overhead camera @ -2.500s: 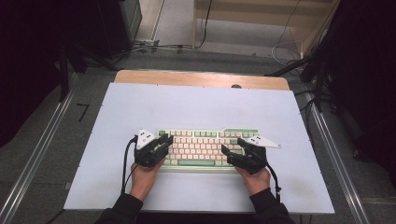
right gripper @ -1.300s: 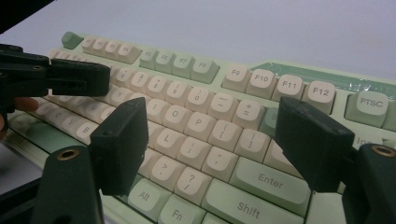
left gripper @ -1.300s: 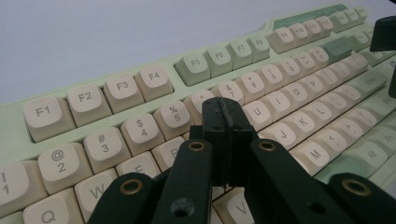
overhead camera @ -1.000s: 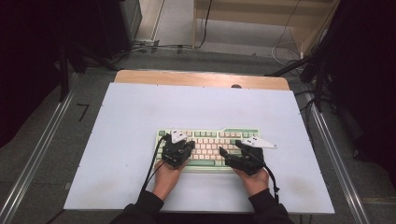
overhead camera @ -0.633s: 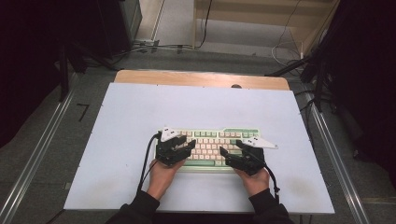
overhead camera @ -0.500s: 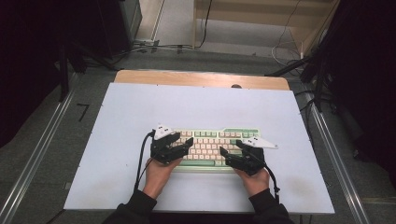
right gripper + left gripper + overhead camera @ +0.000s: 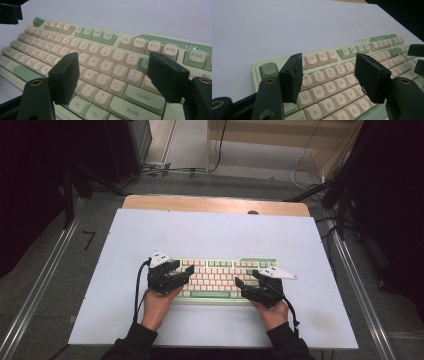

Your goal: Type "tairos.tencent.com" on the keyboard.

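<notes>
Left gripper (image 7: pixel 328 75): jaws spread, having just been opening, with nothing pinched between them. It hangs over the left end of the pale green and cream mechanical keyboard (image 7: pixel 220 277), with the number and Q-W-E-R keys visible in the gap between the jaws. Whether a jaw tip touches a key cannot be told.

Right gripper (image 7: pixel 113 77): jaws likewise spread and empty, poised over the keyboard's right end, with the P, semicolon and Enter keys below the gap. No contact can be confirmed.

Governing relation: the keyboard lies directly beneath and ahead of both grippers, its long axis running left to right across the person's front. In the high view the left gripper (image 7: pixel 167 277) sits at the keyboard's left end, the right gripper (image 7: pixel 260 287) at its right end; each is equally near its own half, so either could press or clasp from its side. In my judgement the next move is a short descent onto the keys.

Surface: a pale blue-white tabletop (image 7: pixel 210 235), with a strip of light wood beyond the keyboard.

Room: grey floor, trailing cables and dark equipment beyond the keyboard's far side.
</notes>
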`<state>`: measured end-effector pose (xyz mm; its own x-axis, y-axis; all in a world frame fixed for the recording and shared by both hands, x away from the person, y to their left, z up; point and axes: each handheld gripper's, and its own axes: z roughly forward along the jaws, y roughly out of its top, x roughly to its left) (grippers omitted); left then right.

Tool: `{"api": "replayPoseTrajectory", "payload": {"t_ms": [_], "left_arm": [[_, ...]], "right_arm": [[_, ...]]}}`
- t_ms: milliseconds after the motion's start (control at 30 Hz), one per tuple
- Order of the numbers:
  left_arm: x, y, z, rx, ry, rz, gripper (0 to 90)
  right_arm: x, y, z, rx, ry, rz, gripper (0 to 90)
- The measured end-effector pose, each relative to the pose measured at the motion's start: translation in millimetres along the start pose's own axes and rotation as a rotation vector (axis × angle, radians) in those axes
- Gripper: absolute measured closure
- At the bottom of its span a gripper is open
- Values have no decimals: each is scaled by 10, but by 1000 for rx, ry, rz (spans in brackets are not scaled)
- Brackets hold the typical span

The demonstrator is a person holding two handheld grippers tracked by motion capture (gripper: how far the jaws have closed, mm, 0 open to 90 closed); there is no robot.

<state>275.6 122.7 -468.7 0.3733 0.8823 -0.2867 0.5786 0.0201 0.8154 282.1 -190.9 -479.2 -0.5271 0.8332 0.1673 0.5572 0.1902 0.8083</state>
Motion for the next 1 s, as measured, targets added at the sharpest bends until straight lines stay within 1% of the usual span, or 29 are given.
{"api": "replayPoseTrajectory", "payload": {"t_ms": [200, 433, 500, 533, 567, 633, 700, 767, 800, 933, 1000], "left_arm": [[3, -23, 17, 11, 11, 7, 399], [-3, -38, 30, 18, 12, 15, 409], [-11, -41, 16, 0, 4, 21, 506], [-15, -41, 9, -9, -8, 27, 596], [-20, -39, 9, -15, -19, 29, 709], [-34, -31, 30, -6, -32, 37, 883], [-46, -30, 66, 10, -51, 42, 900], [-59, -33, 100, 24, -52, 52, 900], [-64, -36, 118, 34, -52, 49, 900], [-65, -55, 196, 80, -26, 68, 900], [-66, -64, 230, 103, -25, 67, 900]], "right_arm": [[-12, 4, -11, -4, 0, 2, 241], [-7, 5, -12, -4, 0, 2, 241], [-7, 5, -12, -5, 1, 2, 242], [-6, 5, -12, -4, 1, 2, 244], [-5, 5, -11, -4, 0, 1, 244], [-6, 4, -6, -3, -1, -1, 244], [-5, 3, -4, -2, -2, -1, 244], [0, 3, -4, -2, -3, 0, 244], [-1, 3, -3, -2, -2, 0, 244], [3, -1, 5, 2, -2, -3, 244], [5, 0, 5, 2, -1, -2, 244]]}}
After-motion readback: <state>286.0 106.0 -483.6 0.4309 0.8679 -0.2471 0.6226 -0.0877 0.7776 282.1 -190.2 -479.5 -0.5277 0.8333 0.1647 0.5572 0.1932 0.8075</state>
